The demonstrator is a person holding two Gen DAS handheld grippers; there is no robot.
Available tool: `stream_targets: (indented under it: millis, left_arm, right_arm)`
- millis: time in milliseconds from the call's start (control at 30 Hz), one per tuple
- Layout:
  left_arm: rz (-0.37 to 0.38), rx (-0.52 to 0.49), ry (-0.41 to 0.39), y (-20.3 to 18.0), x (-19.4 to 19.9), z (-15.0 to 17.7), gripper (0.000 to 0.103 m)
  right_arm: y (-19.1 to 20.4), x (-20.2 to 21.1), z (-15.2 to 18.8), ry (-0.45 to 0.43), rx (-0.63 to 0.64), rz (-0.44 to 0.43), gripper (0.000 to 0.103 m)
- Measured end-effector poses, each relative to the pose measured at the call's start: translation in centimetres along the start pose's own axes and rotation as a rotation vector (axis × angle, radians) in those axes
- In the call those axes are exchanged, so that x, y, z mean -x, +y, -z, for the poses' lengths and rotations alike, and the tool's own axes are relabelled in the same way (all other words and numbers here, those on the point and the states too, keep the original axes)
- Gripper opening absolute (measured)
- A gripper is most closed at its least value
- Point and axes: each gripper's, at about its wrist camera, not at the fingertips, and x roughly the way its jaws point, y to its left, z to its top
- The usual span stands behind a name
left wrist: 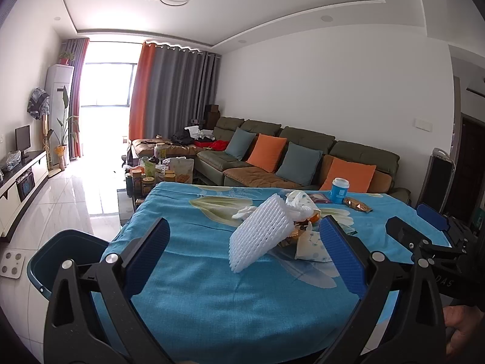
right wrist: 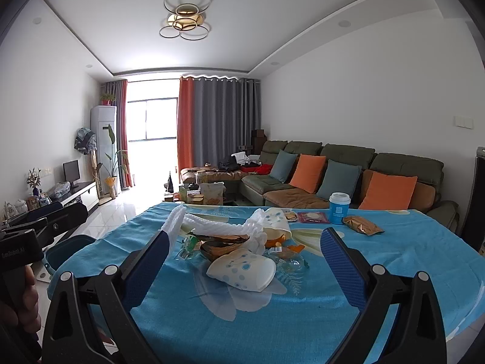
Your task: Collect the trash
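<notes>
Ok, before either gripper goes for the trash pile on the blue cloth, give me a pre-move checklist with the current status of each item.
1. Left gripper open and empty: ok.
2. Right gripper open and empty: ok.
3. Trash in reach ahead: white foam net and crushed paper cup lie between the fingers' lines: ok.
4. Bin visible beside the table's left edge: ok; its contents: cannot tell.
5. Blue lidded cup stands upright, apart from the pile: ok.
6. Gold wrapper lies apart from the pile, needs its own pass: not ok.
</notes>
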Motion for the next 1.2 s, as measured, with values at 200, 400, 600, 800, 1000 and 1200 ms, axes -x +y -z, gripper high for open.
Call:
stream_targets:
  millis: [200, 400, 600, 800, 1000, 1200]
  left_arm:
    - [0.005, 0.007, 0.003, 0.1, -0.3, -0.1, 0.097]
    - [0.016, 0.009, 0.010, 0.1, -0.7, -0.2, 0.097]
    - [0.020, 0.005, 0.019, 0.1, -1.2, -0.2, 0.097]
    - [0.031, -0.004, 0.029, 0.0, -1.8, -0.1, 0.097]
    - [0.039, -0.009, 0.044, 0.1, -2.5, -0.1, 0.097]
    - [0.041, -0.011, 0.061, 0.0, -3.2, 0.0, 0.097]
  right_arm:
    - [0.0, -0.2, 0.0, 0.003, 0.001, -0.002, 0.096]
    - [-0.1, -0.4, 0.0, 0.007, 0.001, 0.002, 0.096]
    - [-0.1, -0.7, -0.1, 0.016, 0.000, 0.003, 0.096]
    - [-0.3, -0.8, -0.1, 0.023, -0.004, 0.008, 0.096]
    - [-0.5, -1.4, -0.1, 0.036, -0.010, 0.014, 0.096]
    - [-0.8, -1.8, 0.1, 0.050, -0.013, 0.013, 0.096]
